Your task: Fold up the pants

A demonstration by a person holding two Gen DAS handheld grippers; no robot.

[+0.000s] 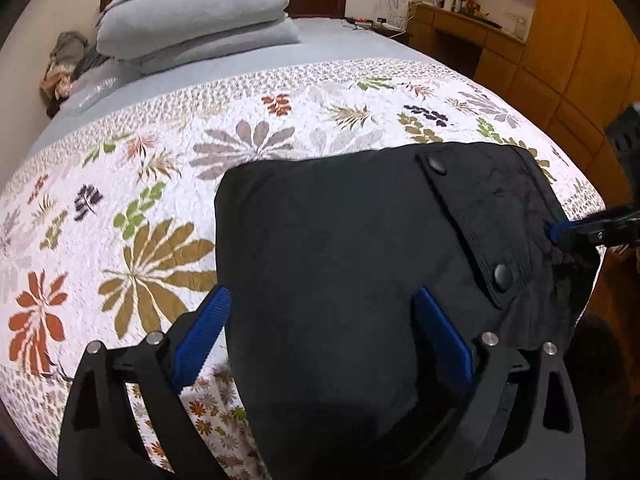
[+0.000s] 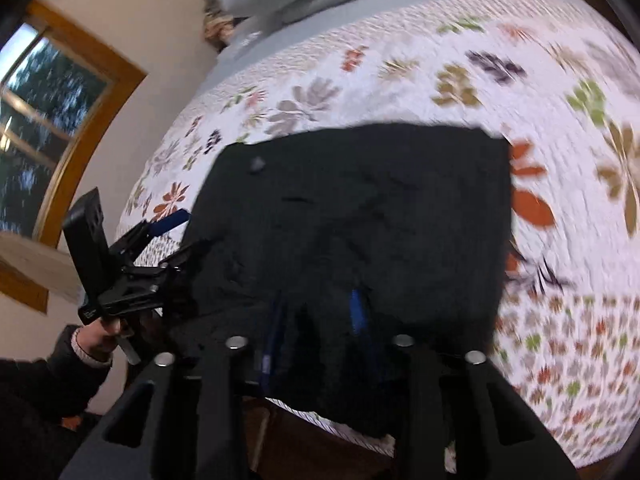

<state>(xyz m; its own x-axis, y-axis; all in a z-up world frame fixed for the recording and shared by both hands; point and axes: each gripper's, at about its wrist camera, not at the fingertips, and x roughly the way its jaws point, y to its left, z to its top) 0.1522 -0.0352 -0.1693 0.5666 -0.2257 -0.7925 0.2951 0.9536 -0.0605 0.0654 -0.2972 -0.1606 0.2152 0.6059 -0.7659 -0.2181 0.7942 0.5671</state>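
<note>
The black pants [image 1: 360,240] lie folded into a compact block on the floral quilt [image 1: 120,200], near the bed's front edge; a pocket flap with two snap buttons [image 1: 503,276] faces up. My left gripper [image 1: 324,312] is open, its blue fingers [image 1: 204,336] straddling the near end of the pants. My right gripper [image 2: 316,316] has its blue fingers [image 2: 358,312] close together, with pants fabric [image 2: 360,208] bunched between them at the edge. The right gripper also shows at the pants' right side in the left wrist view [image 1: 560,232]. The left gripper shows in the right wrist view [image 2: 168,236].
Folded grey bedding [image 1: 192,12] is stacked at the head of the bed. Wooden cabinets [image 1: 560,60] stand to the right, and a window [image 2: 36,128] is on the other side. The bed's front edge [image 2: 360,432] runs just under the pants.
</note>
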